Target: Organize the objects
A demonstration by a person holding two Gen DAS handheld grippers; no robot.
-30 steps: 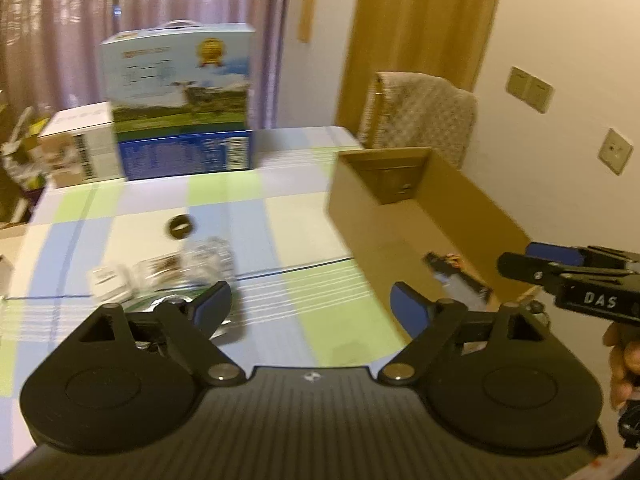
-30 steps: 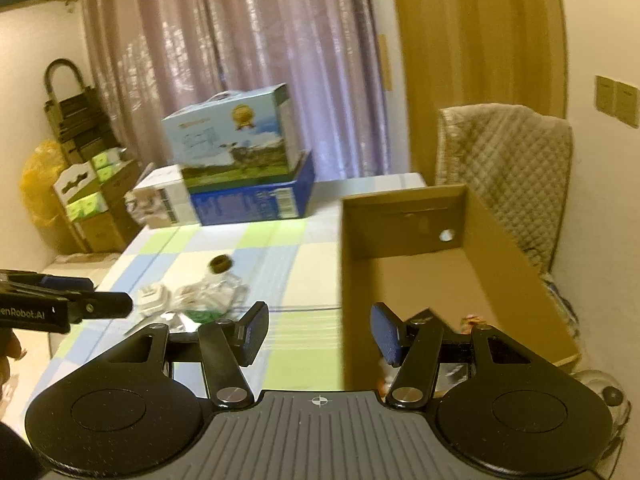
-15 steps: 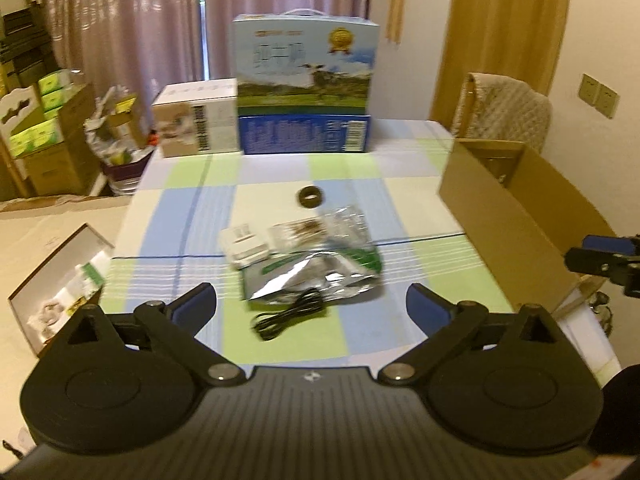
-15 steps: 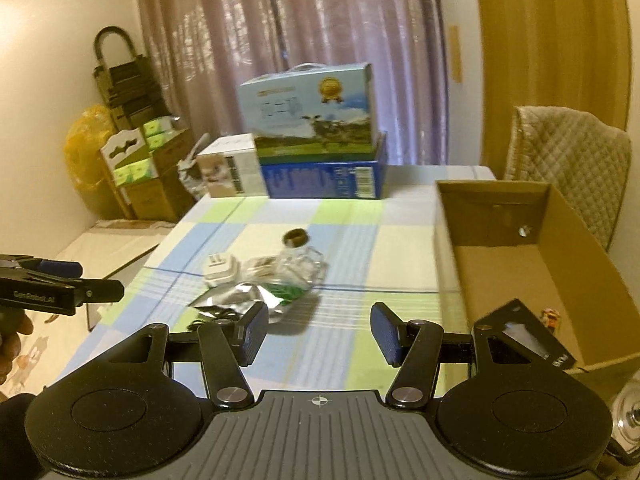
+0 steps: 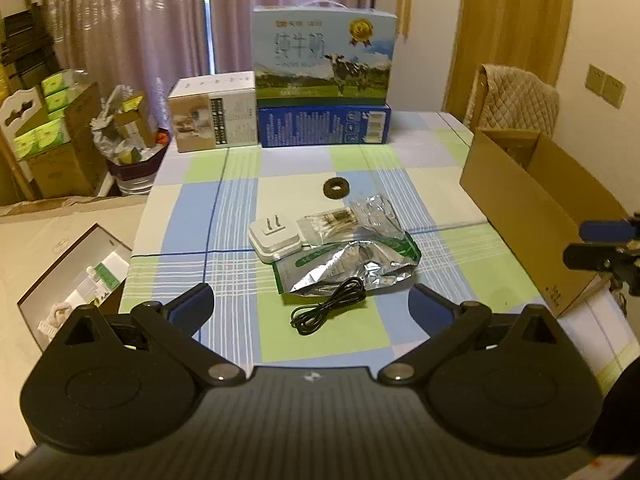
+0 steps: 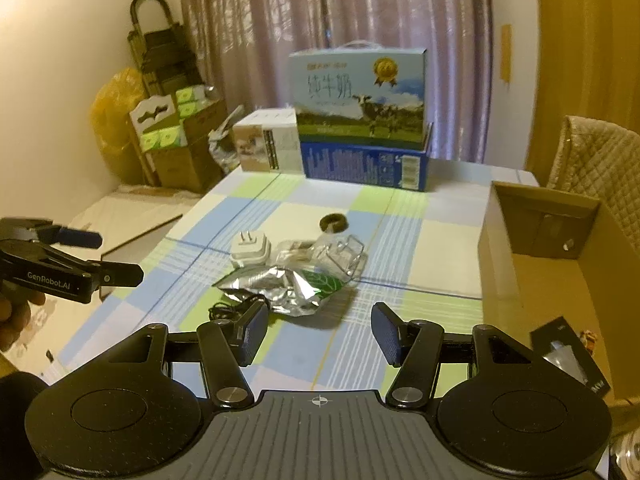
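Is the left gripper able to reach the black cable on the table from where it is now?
Probably yes. The left gripper is open and empty, and the black cable lies directly ahead between its fingers, at the near edge of the pile. Nothing covers the cable; the foil bag lies just behind it.

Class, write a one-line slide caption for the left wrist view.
Open left tool hovers over black cable, foil bag and white charger.
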